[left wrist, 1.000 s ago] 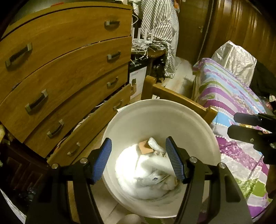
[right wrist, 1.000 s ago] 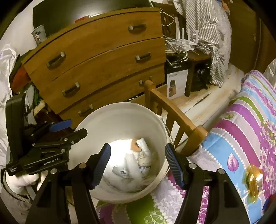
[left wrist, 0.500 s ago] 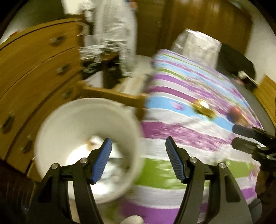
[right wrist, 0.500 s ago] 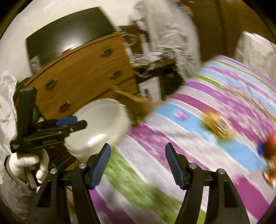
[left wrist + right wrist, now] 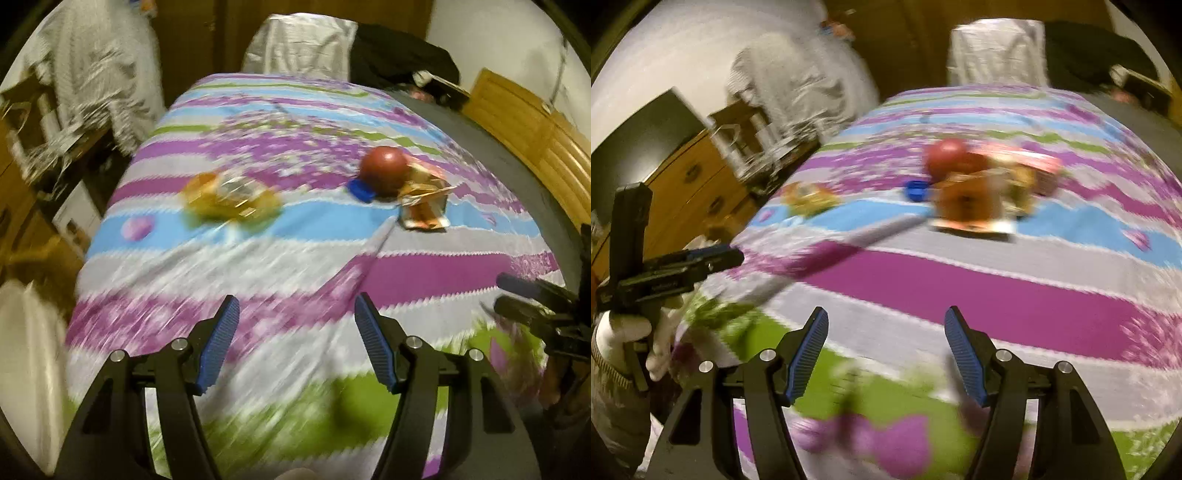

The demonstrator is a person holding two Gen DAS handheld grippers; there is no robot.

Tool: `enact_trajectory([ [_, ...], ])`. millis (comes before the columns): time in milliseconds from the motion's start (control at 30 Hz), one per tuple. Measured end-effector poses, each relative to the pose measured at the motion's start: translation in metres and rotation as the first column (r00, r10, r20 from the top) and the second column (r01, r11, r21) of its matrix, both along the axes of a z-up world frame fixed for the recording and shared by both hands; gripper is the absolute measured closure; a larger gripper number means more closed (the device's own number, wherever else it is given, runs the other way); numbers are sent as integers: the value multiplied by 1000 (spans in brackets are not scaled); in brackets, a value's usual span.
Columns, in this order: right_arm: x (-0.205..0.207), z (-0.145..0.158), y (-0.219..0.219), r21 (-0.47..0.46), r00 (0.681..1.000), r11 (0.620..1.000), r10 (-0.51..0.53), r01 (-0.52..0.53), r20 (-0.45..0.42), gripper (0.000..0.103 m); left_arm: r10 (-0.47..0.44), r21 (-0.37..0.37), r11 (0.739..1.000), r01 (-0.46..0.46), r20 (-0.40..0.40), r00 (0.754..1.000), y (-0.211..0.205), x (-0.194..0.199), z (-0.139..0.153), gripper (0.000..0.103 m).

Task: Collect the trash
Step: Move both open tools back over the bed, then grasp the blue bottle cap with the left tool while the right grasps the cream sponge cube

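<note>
Crumpled yellow wrapper (image 5: 231, 197) lies mid-bed, L of a red ball (image 5: 384, 169), blue cap (image 5: 361, 191) & torn orange packet (image 5: 424, 206) on striped bedspread (image 5: 424, 273). Bare cover w/ room before left gripper (image 5: 295, 338) and right gripper (image 5: 884, 338), both apart, empty. White bucket (image 5: 26, 354) at L bed edge.

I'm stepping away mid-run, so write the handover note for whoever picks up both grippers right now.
Left gripper: open, nothing between its fingers.
Right gripper: open, nothing held.
Both point down over the striped bedspread.
Trash on the bed: a crumpled yellow wrapper on the left; an orange foil packet on the right, touching a red ball with a blue cap beside it.
The white bucket is only a blur at the left wrist view's left edge.
Done: nothing picked up now.
Left: collect the wrappers and cap; frames are blurred, so steady before grasping.
</note>
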State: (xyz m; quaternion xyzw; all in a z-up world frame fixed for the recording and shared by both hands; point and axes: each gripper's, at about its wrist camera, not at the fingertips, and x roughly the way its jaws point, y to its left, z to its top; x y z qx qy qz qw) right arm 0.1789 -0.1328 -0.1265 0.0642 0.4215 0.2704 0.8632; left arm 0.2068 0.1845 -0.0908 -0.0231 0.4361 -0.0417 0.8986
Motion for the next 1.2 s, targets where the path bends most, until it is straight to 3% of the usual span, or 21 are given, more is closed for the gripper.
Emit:
enact_trajectory([
  [167,12,-16,-49,35,998,997,-65,65,-9,36,-48,24,999,48,-27,998,-34,63,-8,41],
  [333,19,-26,-76,73,994,992,-103,105,-26,36,-113,58,991,119,-100,989,-61,121,-36,41],
  [500,34,-28,-95,85,994,991,-105,107,-22,36,-122,69,989,132,-130,984,-72,154,-58,41],
  [633,53,-20,-100,81,996,993,-90,91,-9,36,-130,70,988,138,-103,986,-80,171,-61,41],
  [800,95,8,-82,31,996,999,-20,17,89,37,-118,46,992,121,-67,991,-81,182,-60,41],
  [867,121,17,-66,5,993,999,37,-38,113,42,-114,62,991,118,-58,992,-83,185,-62,46],
  [1000,170,19,-33,-78,988,992,106,-97,114,55,-110,78,990,114,-53,993,-84,188,-63,58],
  [1200,225,3,8,-226,983,964,161,-137,90,55,-116,68,991,119,-55,992,-81,189,-65,58],
])
